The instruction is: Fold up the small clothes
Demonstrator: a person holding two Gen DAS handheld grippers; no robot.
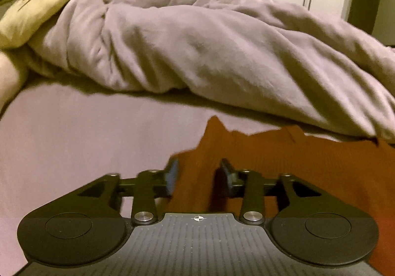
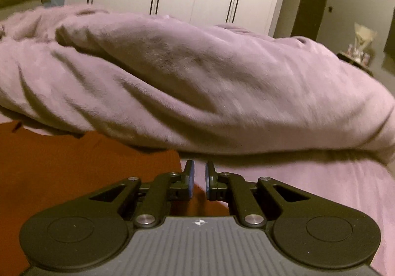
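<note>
Two claws work low over the lilac bed sheet, where the rust-orange knitted garment lies flat at lower centre, below the rumpled mauve duvet. Left claw: fingers spread, straddling the garment's left edge. Right claw: fingers nearly together with a narrow gap; whether fabric sits between them cannot be told. In the right wrist view the garment extends leftward from the claw, so each claw addresses one side edge.

Bed covered by a lilac sheet. Lying directly on it: a flat rust-orange garment at the near edge, a bunched lilac duvet across the far side, touching the garment's far edge, and a cream pillow at far left.
</note>
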